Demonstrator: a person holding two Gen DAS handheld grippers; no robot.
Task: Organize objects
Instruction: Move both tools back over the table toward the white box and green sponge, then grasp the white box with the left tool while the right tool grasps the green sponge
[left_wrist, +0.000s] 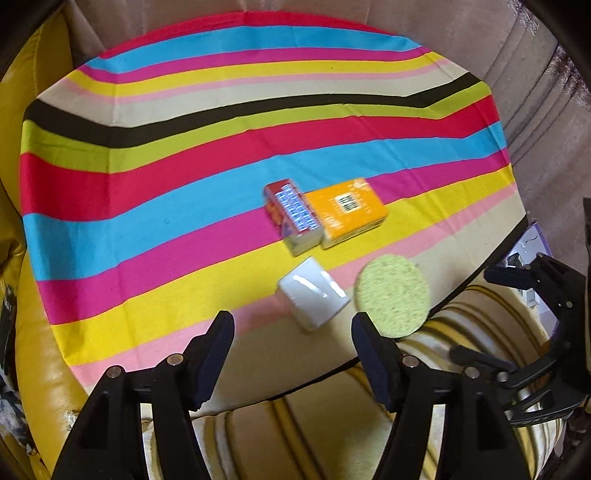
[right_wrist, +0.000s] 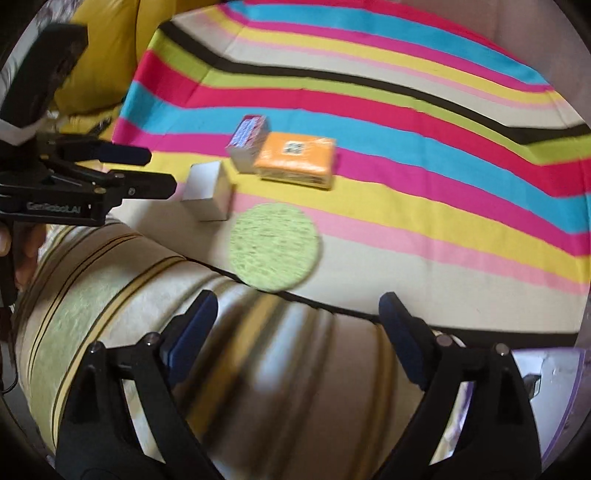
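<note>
Both grippers hang spread and empty over the near edge of a striped cloth (left_wrist: 184, 155). The left gripper (left_wrist: 291, 325) has a white box (left_wrist: 314, 291) just ahead at twelve o'clock, its long axis slanting toward five o'clock. A round green sponge (right_wrist: 275, 245) lies at eleven o'clock from the right gripper (right_wrist: 299, 306). Beyond them, a red-and-blue box (left_wrist: 293, 216) and an orange box (left_wrist: 347, 210) sit side by side, touching.

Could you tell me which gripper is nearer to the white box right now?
Left. The left gripper hangs open right beside the white box, not touching it. The right gripper is open farther off, past the green round pad.
</note>
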